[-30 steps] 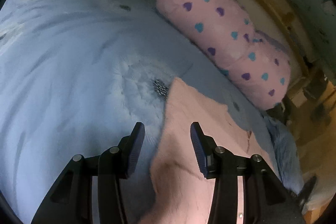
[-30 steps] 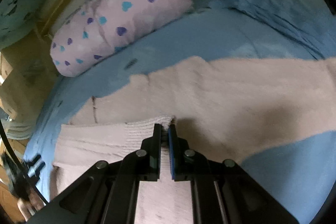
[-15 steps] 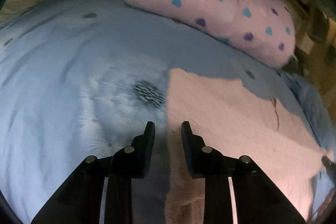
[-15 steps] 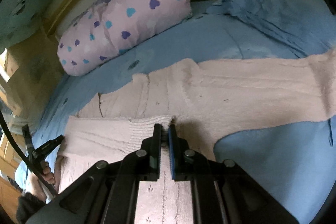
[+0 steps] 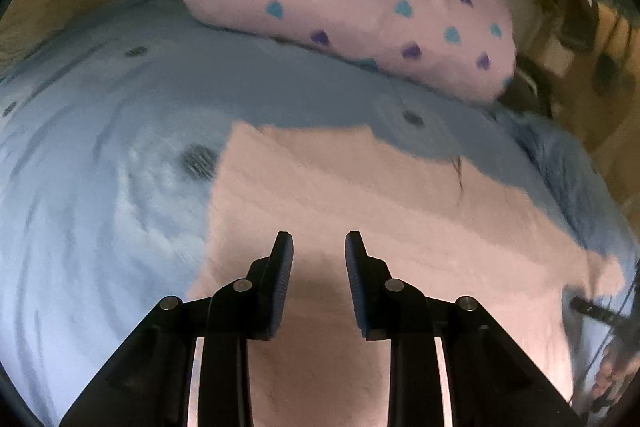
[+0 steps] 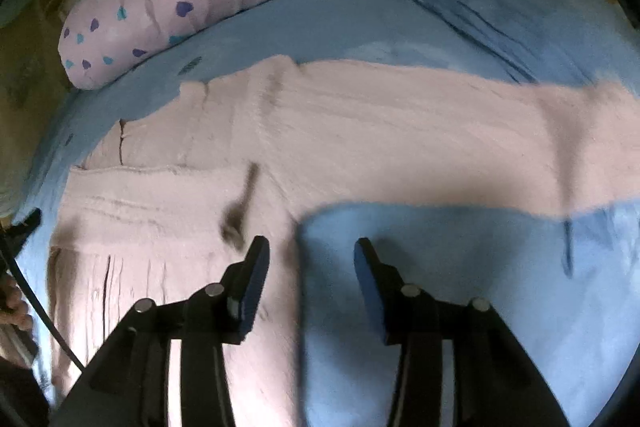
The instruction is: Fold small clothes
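**Q:** What does the figure show, from the largest element down?

**A:** A bed (image 5: 100,227) under a blue quilt, with a pink heart-print pillow (image 5: 360,7) at its far side. A pale pink knitted sweater (image 6: 360,131) lies flat on the quilt, near the pillow but apart from it. One sleeve (image 6: 160,195) is laid across the body. The other sleeve (image 6: 500,123) stretches straight out to the side.

**Q:** And the tongs?

**A:** The left tongs (image 5: 318,239) hover above the sweater's body near its side edge. Their jaws have just been narrowing. A slim gap remains and no cloth is in it. The right tongs (image 6: 311,243) stand over the sweater's lower side edge, where pink knit meets quilt. Their jaws have just been opening and are now spread, with nothing pinched.

**Q:** Which step is this?

**A:** Probably the interval between sleeve folds: one sleeve is in, one is out. The next move calls for a pinch near the cuff of the outstretched sleeve, then a carry across the body without dragging the folded layer.

**Q:** Any containers?

**A:** None is in view. No basket, drawer or box shows, so the sweater rests on the bed alone.
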Available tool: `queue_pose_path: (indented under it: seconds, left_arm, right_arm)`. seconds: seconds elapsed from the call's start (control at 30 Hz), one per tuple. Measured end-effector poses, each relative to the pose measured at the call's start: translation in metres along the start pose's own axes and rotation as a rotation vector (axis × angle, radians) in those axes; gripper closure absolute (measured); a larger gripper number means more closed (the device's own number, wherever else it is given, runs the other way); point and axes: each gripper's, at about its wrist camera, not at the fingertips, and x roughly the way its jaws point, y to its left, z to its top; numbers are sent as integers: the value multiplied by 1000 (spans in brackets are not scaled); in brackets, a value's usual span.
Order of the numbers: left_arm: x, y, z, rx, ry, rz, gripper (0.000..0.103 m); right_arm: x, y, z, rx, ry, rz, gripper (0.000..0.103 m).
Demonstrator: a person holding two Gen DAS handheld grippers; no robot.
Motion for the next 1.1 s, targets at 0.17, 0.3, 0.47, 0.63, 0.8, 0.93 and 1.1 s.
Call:
queue_pose_path:
  seconds: [0.17, 0.3, 0.47, 0.63, 0.8, 0.93, 1.1]
  left_arm:
    - [18, -37, -31, -49, 110, -76, 96]
    - [10, -90, -43, 30, 86, -117, 96]
    - [9, -177, -60, 213, 0, -161, 96]
    - [69, -235, -65, 146, 109, -236, 96]
    - [89, -246, -88, 112, 100, -251, 96]
    - [88, -223, -91, 14, 87, -362, 96]
    - [91, -204, -92, -76, 92, -447, 96]
  right_arm:
    - [-26, -43, -22, 38, 58, 12, 50]
    - [-49, -97, -19, 150, 6, -39, 27]
    - [-102, -166, -5, 318, -148, -41, 24]
    - [-153, -251, -17, 592, -348, -137, 14]
    - [-126, -308, -35, 813, -321, -107, 15]
    - [-96, -327, -43, 941, -370, 166, 32]
    - [-76, -345, -55, 1037, -493, 357, 82]
